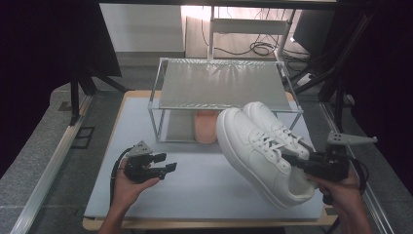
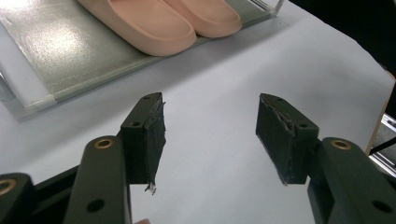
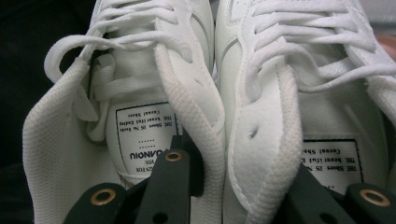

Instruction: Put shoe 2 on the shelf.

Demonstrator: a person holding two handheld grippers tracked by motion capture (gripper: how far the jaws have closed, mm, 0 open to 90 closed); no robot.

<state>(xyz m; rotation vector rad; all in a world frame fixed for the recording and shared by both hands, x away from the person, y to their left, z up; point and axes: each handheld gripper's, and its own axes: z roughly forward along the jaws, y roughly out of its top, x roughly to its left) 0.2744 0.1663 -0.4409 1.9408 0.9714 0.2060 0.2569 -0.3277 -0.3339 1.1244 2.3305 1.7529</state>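
While the high view looks down on the white-covered table (image 1: 195, 187), the pair of white lace-up leather sneakers (image 1: 260, 148) hangs tilted above its right half, toes pointing up and left toward the two-tier metal-framed shoe rack with silvery shelves (image 1: 224, 85). Gripping the sneakers at their heel ends are the right tongs (image 1: 304, 161), held in the person's right hand (image 1: 341, 187) near the table's right edge. One sneaker toe overlaps the rack's front right corner in this view; whether they touch cannot be told. A pair of pink foam slippers (image 1: 206, 126) sits on the rack's lower shelf. At the table's left, the left hand (image 1: 129, 183) holds the left tongs (image 1: 168, 163) above the bare surface, well apart from the sneakers, jaws pointing right.

From the left gripper view, the left tongs (image 2: 210, 135) stand wide open with nothing between the two black padded jaws, only the white table (image 2: 224, 93) beyond them. Farther off, the pink slippers (image 2: 163, 21) lie side by side on the rack's lower shelf (image 2: 60, 51).

Seen from the right gripper view, the right tongs (image 3: 233, 182) are closed over the two inner collar walls of the sneakers (image 3: 219, 102), pinching them together: one jaw goes inside the left shoe opening, the other inside the right. Printed labels show on both insoles, and the laces run loosely above.
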